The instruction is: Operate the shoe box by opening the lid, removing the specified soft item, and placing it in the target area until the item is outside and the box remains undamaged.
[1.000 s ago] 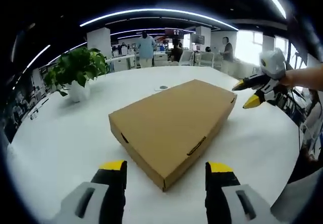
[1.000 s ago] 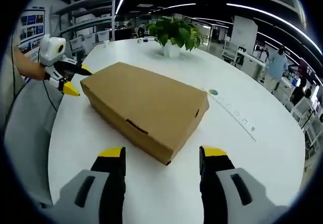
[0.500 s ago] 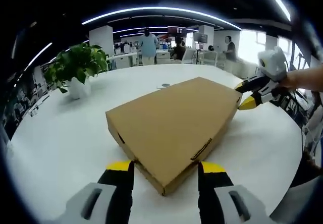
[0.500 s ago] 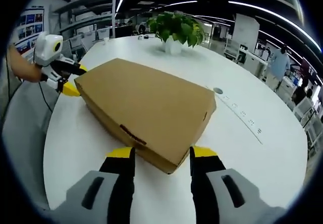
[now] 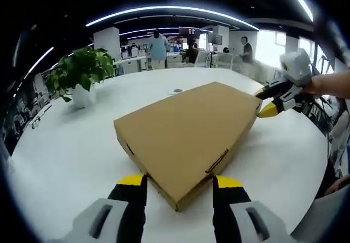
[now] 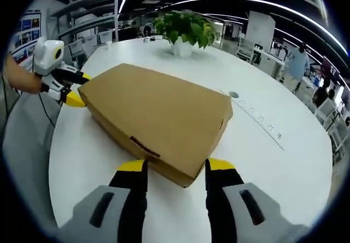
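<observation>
A closed brown cardboard shoe box lies on the round white table, with its lid down. In the left gripper view my left gripper has its black, yellow-tipped jaws pressed against both sides of the box's near corner. In the right gripper view the shoe box points its opposite corner at me, and my right gripper clamps that corner the same way. Each gripper also shows at the box's far corner in the other's view: the right gripper and the left gripper. Nothing of the box's contents is visible.
A potted green plant in a white pot stands on the table beyond the box, also seen as the plant. A small round disc and a strip of sockets are set into the tabletop. People stand at desks in the office behind.
Both grippers have moved in to the box's opposite corners and their jaws have narrowed onto them. Over the last half second little has shifted.
</observation>
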Demonstrator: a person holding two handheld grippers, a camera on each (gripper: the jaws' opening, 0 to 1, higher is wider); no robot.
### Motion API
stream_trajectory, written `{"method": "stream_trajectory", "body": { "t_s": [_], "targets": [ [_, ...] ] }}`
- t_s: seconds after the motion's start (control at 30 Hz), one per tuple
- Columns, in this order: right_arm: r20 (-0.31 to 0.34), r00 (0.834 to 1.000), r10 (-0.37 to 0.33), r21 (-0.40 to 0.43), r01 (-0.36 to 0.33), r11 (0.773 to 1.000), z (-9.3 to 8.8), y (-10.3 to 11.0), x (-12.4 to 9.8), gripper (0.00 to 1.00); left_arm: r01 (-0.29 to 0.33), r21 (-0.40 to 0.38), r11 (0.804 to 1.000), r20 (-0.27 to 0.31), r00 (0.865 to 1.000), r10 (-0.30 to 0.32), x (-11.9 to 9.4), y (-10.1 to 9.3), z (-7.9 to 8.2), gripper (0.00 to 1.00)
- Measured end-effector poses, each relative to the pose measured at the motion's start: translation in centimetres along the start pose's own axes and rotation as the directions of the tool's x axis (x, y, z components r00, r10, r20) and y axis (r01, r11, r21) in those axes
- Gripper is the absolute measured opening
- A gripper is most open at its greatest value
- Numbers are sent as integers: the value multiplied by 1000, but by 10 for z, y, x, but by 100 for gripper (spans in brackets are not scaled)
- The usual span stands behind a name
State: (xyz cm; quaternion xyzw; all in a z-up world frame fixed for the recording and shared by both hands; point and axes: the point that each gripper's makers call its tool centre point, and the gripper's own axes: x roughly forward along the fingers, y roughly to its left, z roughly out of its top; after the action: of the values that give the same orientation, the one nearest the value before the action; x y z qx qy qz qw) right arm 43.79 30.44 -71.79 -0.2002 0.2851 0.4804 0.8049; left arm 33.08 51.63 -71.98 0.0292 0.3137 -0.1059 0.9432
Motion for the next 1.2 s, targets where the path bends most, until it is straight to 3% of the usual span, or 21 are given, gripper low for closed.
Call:
{"method": "stream_trajectory", "body": {
  "t_s": [0.53, 1.2],
  "targets": [
    [-11, 998, -60, 89, 60, 994, 2, 25, -1, 38, 59, 34, 998, -33, 998, -58, -3, 19, -4, 47],
    [16, 985, -171, 173, 166, 971, 9, 66, 5, 38, 138, 84, 987, -99, 987, -129, -9, 53, -10, 46]
  ]
}}
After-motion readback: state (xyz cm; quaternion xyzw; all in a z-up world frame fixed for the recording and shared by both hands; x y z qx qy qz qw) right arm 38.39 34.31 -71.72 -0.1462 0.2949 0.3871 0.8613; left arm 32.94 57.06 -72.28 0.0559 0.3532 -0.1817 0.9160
